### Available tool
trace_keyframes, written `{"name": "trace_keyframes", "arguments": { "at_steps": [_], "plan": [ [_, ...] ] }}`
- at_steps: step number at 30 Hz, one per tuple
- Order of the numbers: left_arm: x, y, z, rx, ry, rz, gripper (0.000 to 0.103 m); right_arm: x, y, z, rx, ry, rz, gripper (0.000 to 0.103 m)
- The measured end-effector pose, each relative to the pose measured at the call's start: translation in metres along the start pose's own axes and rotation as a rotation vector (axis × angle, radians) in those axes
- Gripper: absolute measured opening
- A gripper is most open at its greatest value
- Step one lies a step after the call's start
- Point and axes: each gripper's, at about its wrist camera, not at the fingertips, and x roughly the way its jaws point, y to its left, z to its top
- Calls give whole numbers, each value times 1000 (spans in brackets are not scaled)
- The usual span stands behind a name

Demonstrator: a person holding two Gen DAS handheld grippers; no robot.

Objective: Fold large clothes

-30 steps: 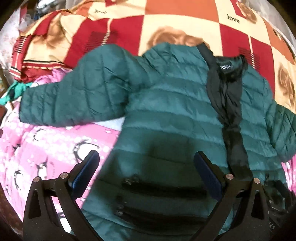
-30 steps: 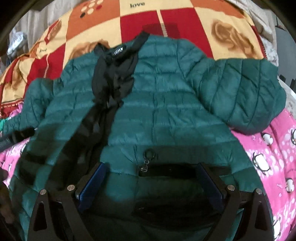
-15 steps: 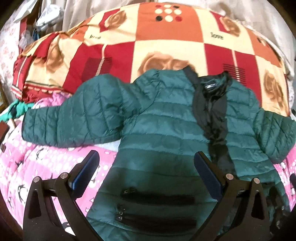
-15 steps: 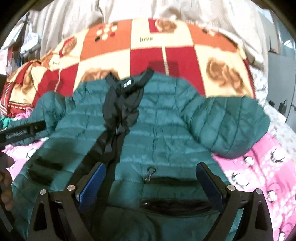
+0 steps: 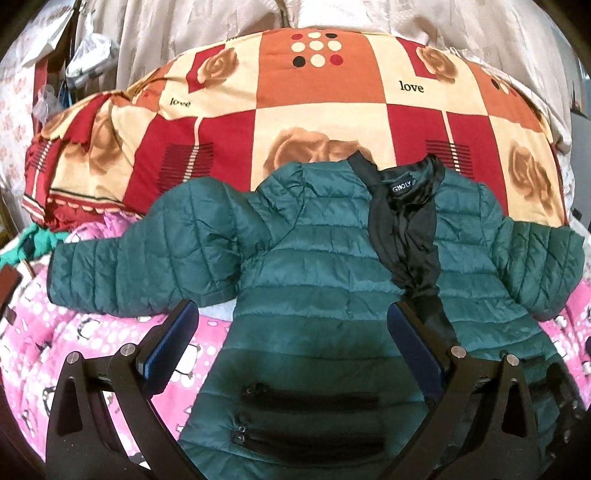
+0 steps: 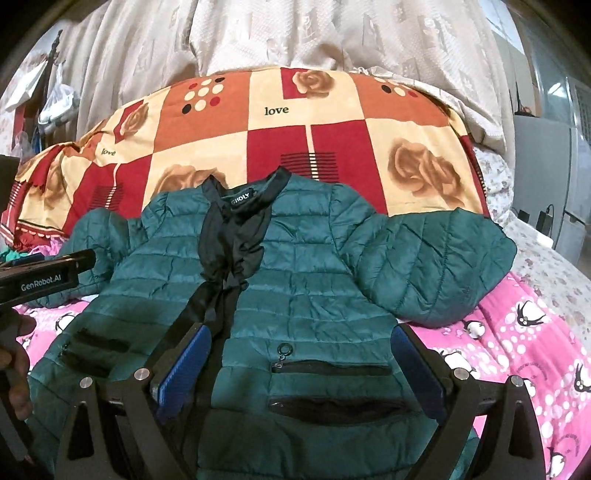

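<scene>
A dark green quilted jacket (image 5: pixel 314 280) lies face up on the bed, collar away from me, front slightly open showing black lining (image 5: pixel 406 229). It also shows in the right wrist view (image 6: pixel 303 288). Its left sleeve (image 5: pixel 140 266) stretches out to the left; its right sleeve (image 6: pixel 436 266) lies bunched at the right. My left gripper (image 5: pixel 291 325) is open and empty above the jacket's lower left half. My right gripper (image 6: pixel 299 350) is open and empty above the lower right half, near a zip pocket (image 6: pixel 328 367). The left gripper's body (image 6: pixel 44 280) shows at the left edge of the right wrist view.
A pink penguin-print blanket (image 5: pixel 74 343) covers the bed. A folded red, orange and cream "love" quilt (image 5: pixel 314 110) lies behind the jacket. A pale curtain (image 6: pixel 295 33) hangs at the back. Bags and clutter (image 5: pixel 85 59) are at the far left.
Both grippers have pulled back and up from the jacket, so the whole jacket, quilt and curtain now show. Both stayed open. The jacket has not moved.
</scene>
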Motion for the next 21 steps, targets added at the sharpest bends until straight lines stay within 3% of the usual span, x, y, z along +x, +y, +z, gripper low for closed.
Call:
{"name": "trace_keyframes", "arguments": {
  "at_steps": [8, 21],
  "plan": [
    [-1, 0, -3, 0, -20, 20, 102, -4, -1, -2, 45, -8, 84, 97],
    [15, -9, -10, 34, 53, -31, 102, -4, -4, -1, 56, -12, 71, 97]
  ]
}}
